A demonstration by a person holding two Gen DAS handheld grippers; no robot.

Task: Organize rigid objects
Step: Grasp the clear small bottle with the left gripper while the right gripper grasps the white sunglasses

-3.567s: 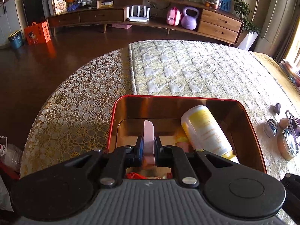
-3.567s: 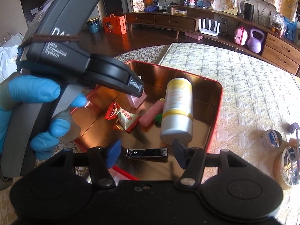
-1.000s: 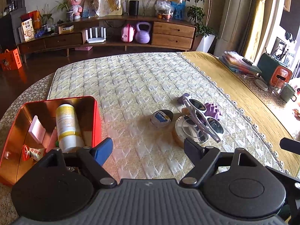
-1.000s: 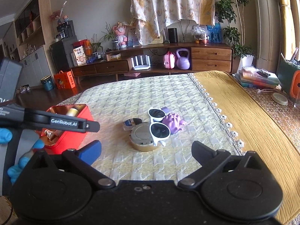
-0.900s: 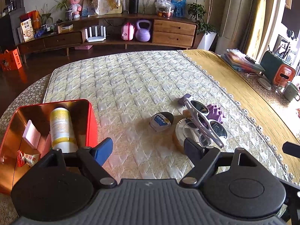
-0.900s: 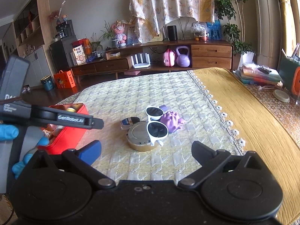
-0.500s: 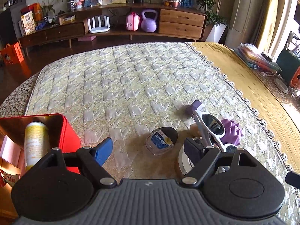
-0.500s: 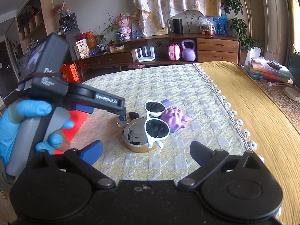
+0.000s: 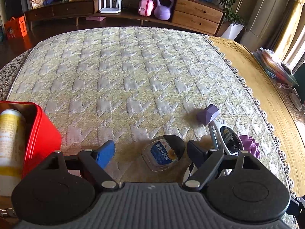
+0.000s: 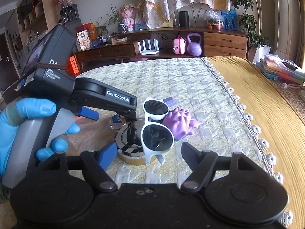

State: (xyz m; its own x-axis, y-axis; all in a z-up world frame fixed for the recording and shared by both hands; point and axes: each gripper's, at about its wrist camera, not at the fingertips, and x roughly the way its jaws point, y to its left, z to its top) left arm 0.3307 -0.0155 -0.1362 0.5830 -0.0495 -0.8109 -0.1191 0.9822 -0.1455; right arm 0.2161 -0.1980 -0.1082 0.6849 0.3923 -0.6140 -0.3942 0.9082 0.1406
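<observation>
A: What does the left wrist view show that the right one misses?

B: A red metal tin (image 9: 42,131) at the left edge, glossy, with a white and yellow bottle (image 9: 10,139) lying inside. The left gripper (image 9: 150,151) hangs with its jaws spread, and a small clear jar with a blue label (image 9: 162,154) lies tipped on the quilt between its fingertips, untouched. A lilac faceted block (image 9: 207,113) sits just beyond.

A: And the right wrist view?

B: It shows the left gripper (image 10: 112,114) from the side, held by a hand in a blue glove (image 10: 28,126). The right gripper (image 10: 149,155) has its jaws closing, with nothing pinched; ahead of them white-framed sunglasses (image 10: 155,126) with dark round lenses rest propped on a round tin with a mirrored lid (image 10: 131,143). A spiky purple rubbery toy (image 10: 178,123) touches the glasses on their right side.

A: What lies beneath?

B: A pale quilted cloth (image 10: 190,87) with a raised woven pattern, bordered by a lace trim and a mustard ribbed cloth (image 10: 266,103).
</observation>
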